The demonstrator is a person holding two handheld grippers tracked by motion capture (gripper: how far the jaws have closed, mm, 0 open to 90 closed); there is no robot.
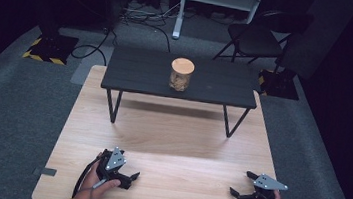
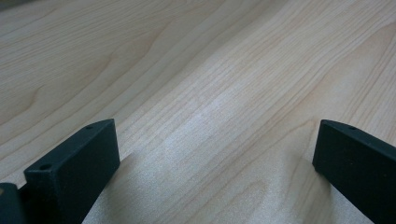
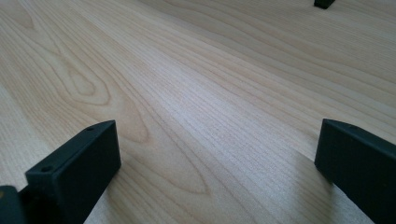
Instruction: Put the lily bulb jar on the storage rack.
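Note:
A glass jar [image 1: 181, 75] with a round wooden lid and brownish contents stands upright in the middle of a low black bench [image 1: 137, 72] at the far side of the light wooden table [image 1: 170, 139]. My left gripper [image 1: 125, 169] rests on the table near the front left, held by a hand. It is open, and bare wood shows between its jaws in the left gripper view [image 2: 215, 154]. My right gripper [image 1: 241, 183] rests near the front right, also open over bare wood [image 3: 217, 154]. Both are far from the jar.
The bench stands on thin black legs [image 1: 113, 106] with a gap beneath it. A small black piece [image 3: 324, 3] shows at the top edge of the right gripper view. Grey carpet [image 1: 12, 111], cables and a folding chair [image 1: 256, 40] surround the table.

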